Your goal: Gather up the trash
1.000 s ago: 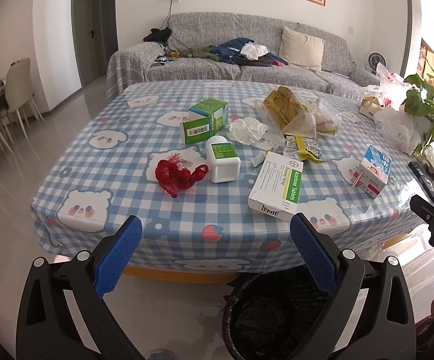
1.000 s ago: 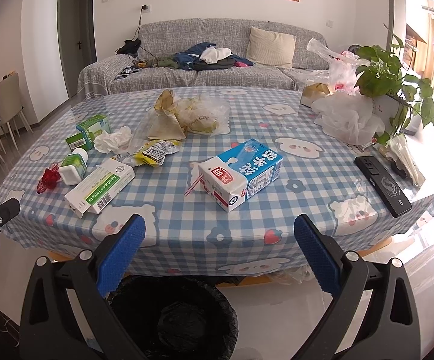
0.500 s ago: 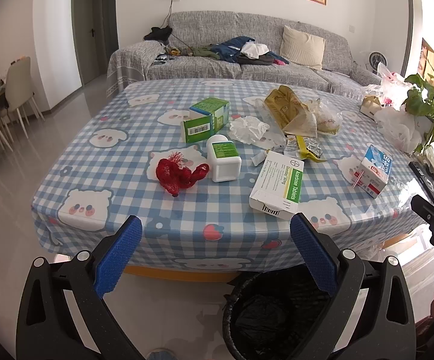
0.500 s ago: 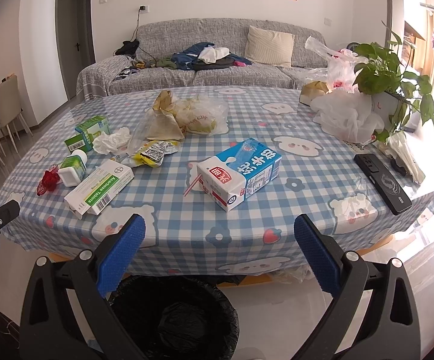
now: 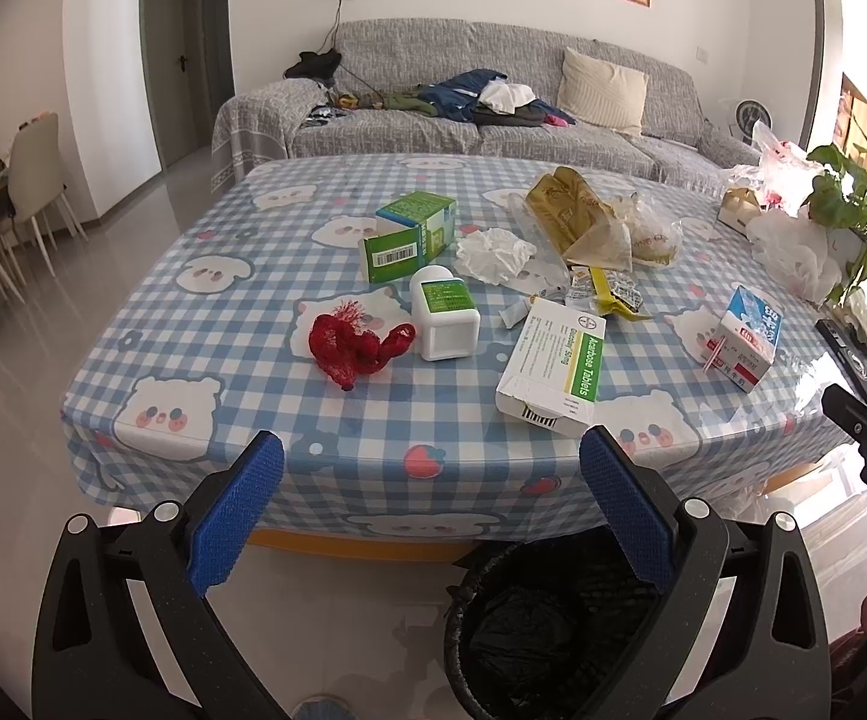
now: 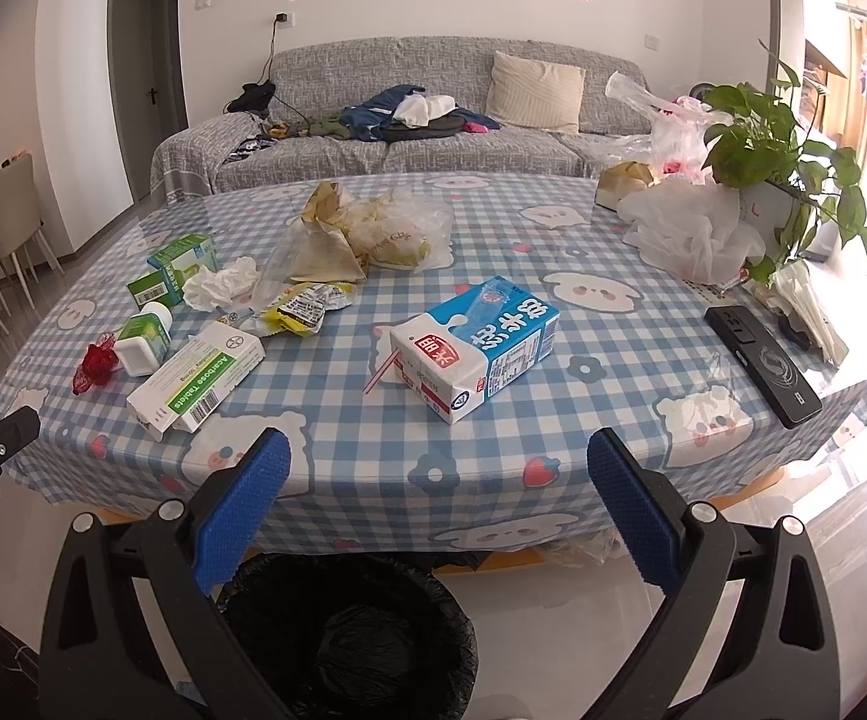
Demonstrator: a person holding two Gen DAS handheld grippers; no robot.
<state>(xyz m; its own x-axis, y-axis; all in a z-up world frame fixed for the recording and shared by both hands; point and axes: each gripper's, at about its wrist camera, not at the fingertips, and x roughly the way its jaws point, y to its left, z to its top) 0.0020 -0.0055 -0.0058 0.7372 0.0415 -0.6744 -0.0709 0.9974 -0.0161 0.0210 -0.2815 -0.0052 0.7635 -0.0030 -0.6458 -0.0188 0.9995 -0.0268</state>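
Both the left gripper (image 5: 431, 468) and the right gripper (image 6: 438, 468) are held wide and empty short of the table (image 5: 373, 456), above a black-lined bin (image 6: 349, 630), while trash is spread on the cloth: a red net (image 5: 355, 345), a tablet box (image 5: 553, 369) and a milk carton (image 6: 472, 345).

white box (image 5: 553, 363) printed "Acarbose Tablets", "50 mg"

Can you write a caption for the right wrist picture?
Open right gripper faces a milk carton on the checkered table, above a black-lined trash bin.
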